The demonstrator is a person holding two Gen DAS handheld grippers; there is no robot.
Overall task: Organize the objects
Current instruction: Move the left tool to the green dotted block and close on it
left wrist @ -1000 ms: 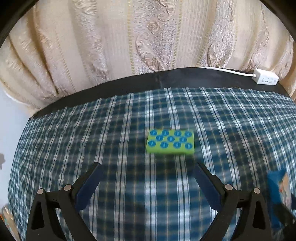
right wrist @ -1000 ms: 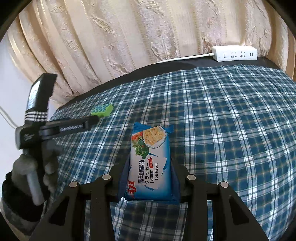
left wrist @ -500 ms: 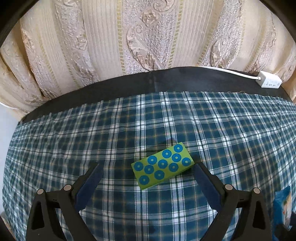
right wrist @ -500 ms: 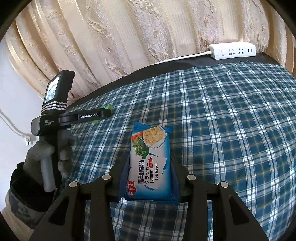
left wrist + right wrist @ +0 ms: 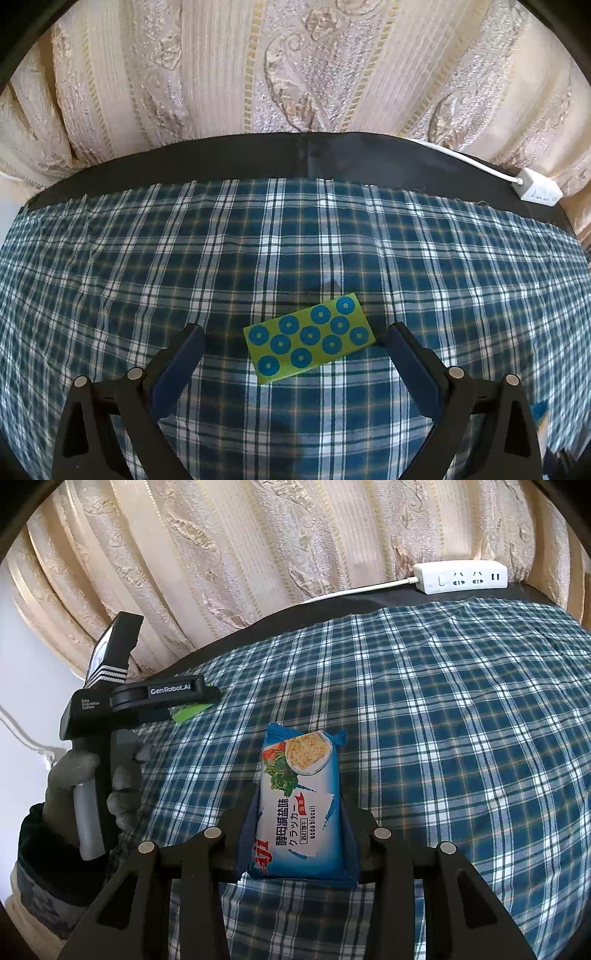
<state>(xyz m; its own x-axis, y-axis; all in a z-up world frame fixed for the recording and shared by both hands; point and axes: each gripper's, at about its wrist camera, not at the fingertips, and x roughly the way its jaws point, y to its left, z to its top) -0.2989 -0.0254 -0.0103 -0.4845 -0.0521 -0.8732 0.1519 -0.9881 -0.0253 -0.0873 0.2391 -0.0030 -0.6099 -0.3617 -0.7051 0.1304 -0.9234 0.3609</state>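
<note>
A green block with blue round dots (image 5: 309, 342) lies flat and slanted on the plaid cloth. My left gripper (image 5: 293, 341) is open, its two blue pads on either side of the block and not touching it. In the right wrist view the left gripper body (image 5: 147, 701) hides most of the block, with one green corner (image 5: 188, 713) showing. My right gripper (image 5: 300, 812) is shut on a blue soda biscuit packet (image 5: 301, 797) and holds it above the cloth.
The blue plaid cloth (image 5: 147, 266) covers a dark table (image 5: 258, 155). A white power strip (image 5: 461, 578) with its cable lies at the back edge, also in the left wrist view (image 5: 537, 189). A patterned cream curtain (image 5: 295, 62) hangs behind.
My left gripper has moved forward to the green block, which now sits between its open pads. My right gripper has kept hold of the biscuit packet and barely moved.
</note>
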